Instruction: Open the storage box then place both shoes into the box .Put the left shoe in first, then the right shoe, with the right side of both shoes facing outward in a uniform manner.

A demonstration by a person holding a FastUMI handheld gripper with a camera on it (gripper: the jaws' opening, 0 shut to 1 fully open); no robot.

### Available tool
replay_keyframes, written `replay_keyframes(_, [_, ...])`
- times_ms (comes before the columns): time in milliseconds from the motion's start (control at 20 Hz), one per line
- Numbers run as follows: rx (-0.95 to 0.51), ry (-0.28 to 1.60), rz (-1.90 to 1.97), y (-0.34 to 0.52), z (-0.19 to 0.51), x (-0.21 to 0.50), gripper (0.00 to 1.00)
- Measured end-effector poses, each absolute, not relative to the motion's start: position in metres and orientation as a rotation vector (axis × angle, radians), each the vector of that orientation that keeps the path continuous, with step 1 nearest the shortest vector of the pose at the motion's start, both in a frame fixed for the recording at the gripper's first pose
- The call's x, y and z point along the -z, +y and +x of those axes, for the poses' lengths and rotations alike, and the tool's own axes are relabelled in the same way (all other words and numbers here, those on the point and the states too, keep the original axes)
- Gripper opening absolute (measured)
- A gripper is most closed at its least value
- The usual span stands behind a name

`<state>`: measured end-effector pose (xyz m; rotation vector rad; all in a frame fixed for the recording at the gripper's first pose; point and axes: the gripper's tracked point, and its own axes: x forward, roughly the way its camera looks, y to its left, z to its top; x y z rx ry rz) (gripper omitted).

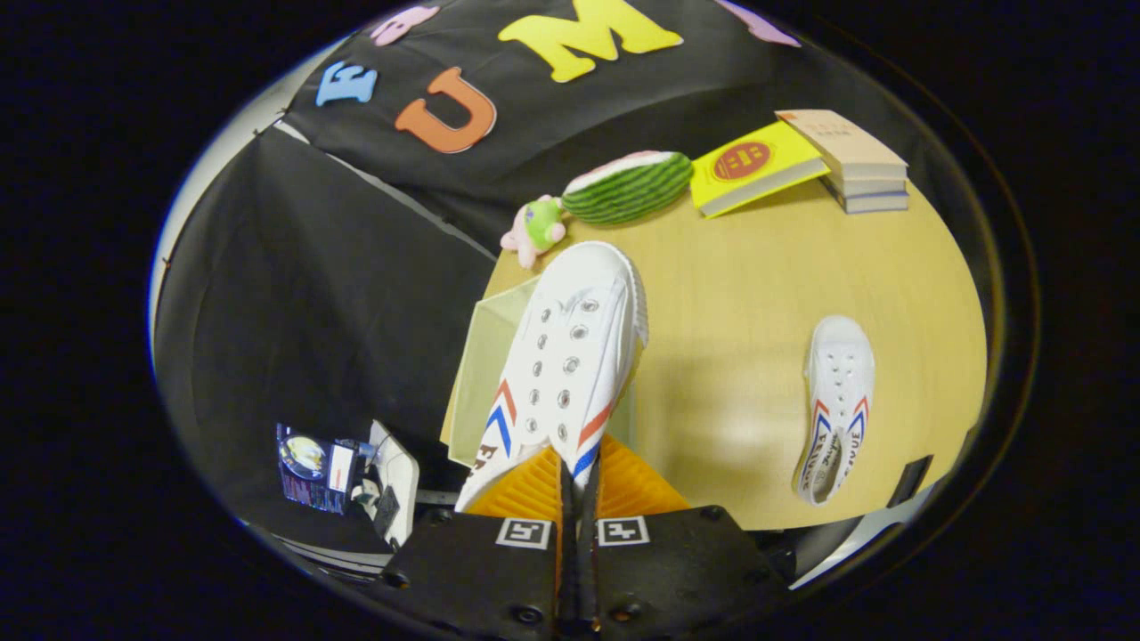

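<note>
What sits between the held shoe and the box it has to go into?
Nothing visible. The claw is shut on the shoe, which hangs right over the clear box at the table edge. The other shoe lies off to the side.

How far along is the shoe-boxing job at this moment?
Done: the storage box looks open. In hand: the claw is shut on one white shoe, held over the box. Left: the second shoe lies on the table, untouched.
</note>
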<state>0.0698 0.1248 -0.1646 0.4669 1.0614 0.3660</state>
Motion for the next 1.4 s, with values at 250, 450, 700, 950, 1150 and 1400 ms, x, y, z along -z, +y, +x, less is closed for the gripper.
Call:
replay_keyframes(250, [-0.380,1.087,0.401,0.200,0.101,0.152,0.06])
replay_keyframes(450, [-0.404,1.176,0.406,0.260,0.118,0.182,0.06])
replay_keyframes(700, [-0.399,1.275,0.393,0.295,0.127,0.228,0.06])
replay_keyframes(950, [-0.402,1.297,0.423,0.312,0.134,0.241,0.09])
replay_keyframes(1150, [-0.434,1.264,0.445,0.318,0.147,0.242,0.35])
replay_keyframes(1400, [-0.445,1.186,0.375,0.308,0.146,0.229,0.84])
